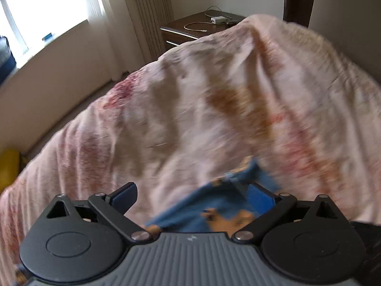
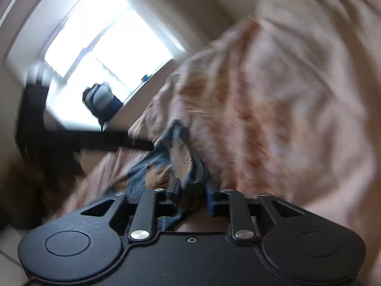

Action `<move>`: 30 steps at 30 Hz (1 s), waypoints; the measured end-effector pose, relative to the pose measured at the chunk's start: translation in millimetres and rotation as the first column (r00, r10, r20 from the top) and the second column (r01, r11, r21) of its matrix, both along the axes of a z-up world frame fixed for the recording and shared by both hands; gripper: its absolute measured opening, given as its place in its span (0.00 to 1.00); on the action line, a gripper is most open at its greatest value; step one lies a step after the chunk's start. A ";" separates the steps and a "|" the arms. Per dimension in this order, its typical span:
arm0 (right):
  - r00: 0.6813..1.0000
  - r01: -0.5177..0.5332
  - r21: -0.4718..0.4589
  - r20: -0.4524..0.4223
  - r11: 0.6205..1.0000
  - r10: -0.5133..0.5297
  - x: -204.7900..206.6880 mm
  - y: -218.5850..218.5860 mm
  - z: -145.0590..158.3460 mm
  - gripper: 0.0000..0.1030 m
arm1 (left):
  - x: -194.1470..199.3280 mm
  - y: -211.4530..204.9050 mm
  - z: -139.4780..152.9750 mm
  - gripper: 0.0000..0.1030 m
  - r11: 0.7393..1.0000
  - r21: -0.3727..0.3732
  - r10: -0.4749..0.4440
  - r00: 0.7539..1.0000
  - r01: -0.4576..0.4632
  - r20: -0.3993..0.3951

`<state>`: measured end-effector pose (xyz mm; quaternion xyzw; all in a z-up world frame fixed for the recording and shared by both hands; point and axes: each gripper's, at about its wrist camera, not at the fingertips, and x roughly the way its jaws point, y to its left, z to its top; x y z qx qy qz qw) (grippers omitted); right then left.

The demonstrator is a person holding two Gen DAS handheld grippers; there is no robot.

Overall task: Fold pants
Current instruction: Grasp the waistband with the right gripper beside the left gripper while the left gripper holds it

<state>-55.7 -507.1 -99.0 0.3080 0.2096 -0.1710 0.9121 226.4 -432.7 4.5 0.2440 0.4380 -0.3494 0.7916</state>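
Note:
Blue pants with an orange print lie crumpled on a pink flowered bedspread. My left gripper is open wide just above them. The cloth sits between its fingers and lies up against the right fingertip. In the right wrist view, another bunched part of the pants runs from the bedspread into my right gripper. Its two fingers stand close together with a fold of the blue cloth pinched between them. Both views are blurred.
A dark nightstand with a cable and a white charger stands beyond the bed's far edge, beside a curtain. A bright window has a dark bag on its sill. Something yellow sits by the bed's left edge.

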 end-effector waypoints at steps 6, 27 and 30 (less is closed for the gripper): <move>0.980 -0.174 -0.546 -0.177 0.820 0.090 28.6 75.8 17.5 0.17 | -5.6 -22.2 6.9 0.58 1.000 0.000 -0.017 0.987 0.017 -0.157; 0.926 -0.364 -0.752 -0.355 0.549 0.128 41.1 126.6 14.0 0.16 | -18.4 -41.4 -8.5 0.13 0.996 0.079 -0.020 0.979 0.036 -0.200; 0.923 -0.374 -0.771 -0.364 0.516 0.125 39.9 131.6 15.5 0.15 | -15.7 -28.7 1.3 0.09 0.999 0.048 0.006 0.978 0.004 -0.209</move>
